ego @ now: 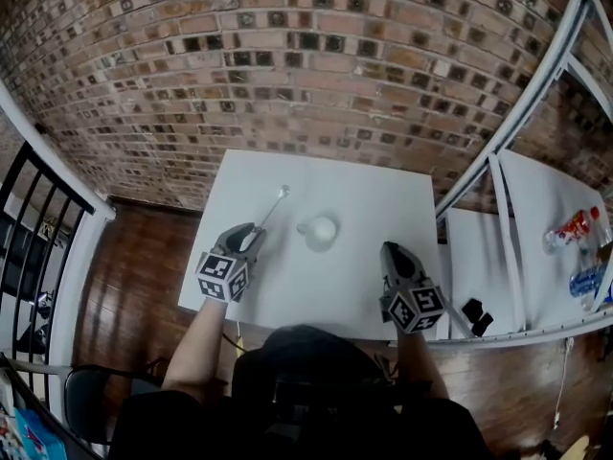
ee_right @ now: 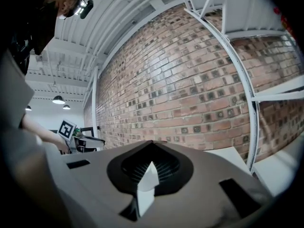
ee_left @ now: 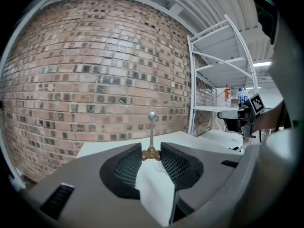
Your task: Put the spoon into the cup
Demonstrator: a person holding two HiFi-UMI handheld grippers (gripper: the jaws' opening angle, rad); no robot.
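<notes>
Pinching the slim silver spoon [ee_left: 151, 133] by its gold end, your left tool [ego: 253, 236] aims the stem toward the brick wall. The small white cup [ego: 321, 228] stands on the white tabletop [ego: 369, 195] just right of it. Your right tool [ego: 391, 250], pressed together and empty, sits on the cup's other side.

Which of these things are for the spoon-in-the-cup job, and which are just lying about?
For the job:
- spoon, pinched in the left tongs
- white cup
- white table under them

Just lying about:
- bottles on the shelf
- small black thing
- right tongs, shut and empty
</notes>
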